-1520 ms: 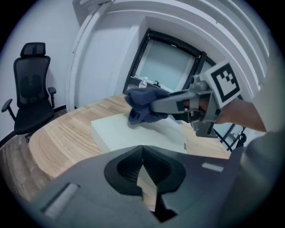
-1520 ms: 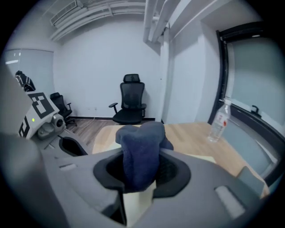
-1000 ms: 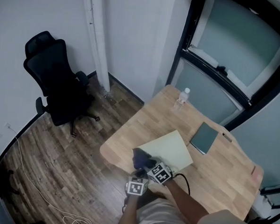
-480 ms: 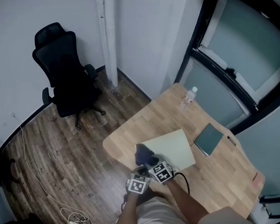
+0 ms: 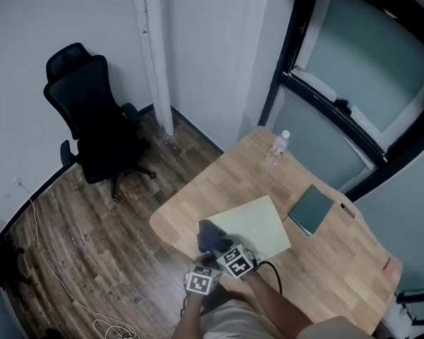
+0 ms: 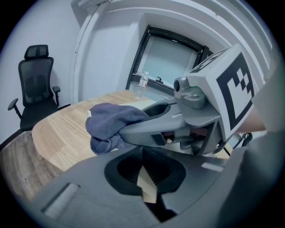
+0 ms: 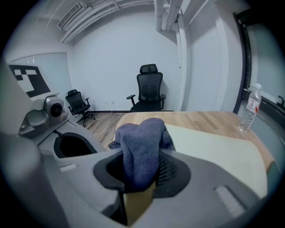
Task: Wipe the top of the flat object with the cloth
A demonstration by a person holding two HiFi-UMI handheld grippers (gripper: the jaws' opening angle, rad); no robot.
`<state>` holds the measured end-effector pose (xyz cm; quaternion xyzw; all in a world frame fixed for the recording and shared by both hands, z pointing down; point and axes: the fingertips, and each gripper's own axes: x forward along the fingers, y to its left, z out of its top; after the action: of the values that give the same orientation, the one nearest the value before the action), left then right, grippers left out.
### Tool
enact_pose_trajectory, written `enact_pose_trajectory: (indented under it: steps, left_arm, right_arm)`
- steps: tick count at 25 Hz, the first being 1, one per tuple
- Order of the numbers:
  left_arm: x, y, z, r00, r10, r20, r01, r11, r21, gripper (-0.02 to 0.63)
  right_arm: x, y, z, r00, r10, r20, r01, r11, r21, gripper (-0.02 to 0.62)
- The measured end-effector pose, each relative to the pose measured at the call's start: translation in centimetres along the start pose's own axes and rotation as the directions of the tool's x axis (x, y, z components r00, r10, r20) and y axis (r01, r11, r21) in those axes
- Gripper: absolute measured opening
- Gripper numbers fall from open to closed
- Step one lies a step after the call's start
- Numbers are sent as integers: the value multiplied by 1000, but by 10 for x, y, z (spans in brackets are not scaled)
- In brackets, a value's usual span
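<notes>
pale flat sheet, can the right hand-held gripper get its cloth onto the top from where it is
Probably yes. The right hand-held gripper is shut on the cloth, which sits at the near corner of the sheet. Nothing lies on the sheet's top, so the way across looks free.

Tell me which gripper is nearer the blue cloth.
Right. The right gripper is shut on the cloth; the left gripper sits just beside it, a little short of the cloth.
</notes>
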<state>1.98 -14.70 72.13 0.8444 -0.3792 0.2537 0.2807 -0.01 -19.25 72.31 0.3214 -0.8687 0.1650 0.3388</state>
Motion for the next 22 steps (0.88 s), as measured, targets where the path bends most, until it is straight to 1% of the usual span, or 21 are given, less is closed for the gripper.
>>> enact_pose_trajectory:
  steps: [1,4,5,9,12,14,18,22]
  left_arm:
    - [1,-1,0,1000,6,12,-6,1000,6,8]
    - [4,-1,0,999,23,28,-24,999,29,8]
    - [4,-1,0,999,24,30,-25,999,25,8]
    - [1,1,-4,999,45,26,-45,999,2,8]
    - [-1,1,-5,998,63,28,-64,998,8,8]
    - [0,1,-3,997,62,36,-63,998,17,8]
    - [-1,1,-3,996,67,51,-67,998,-1,8]
    - [-1,4,-1,996,70,63,-70,998,-1,8]
  right_arm:
    - [-1,-1,0,1000,-6,-3,6,1000,-23,124]
    - [-5,-7,-1,998,-50,-30,45,989,-138,124]
    - [-6,-10,-2,998,-58,-37,52,987,-150,124]
    - [-11,-25,-7,997,-64,-40,59,991,-123,126]
    - [-20,-41,-14,992,-109,-56,99,982,-159,126]
    - [-26,-58,-18,987,-146,-64,134,978,-157,126]
    - [-39,-93,-29,978,-193,-75,184,976,-114,126]
    - [-47,-123,-34,972,-222,-73,219,975,-43,126]
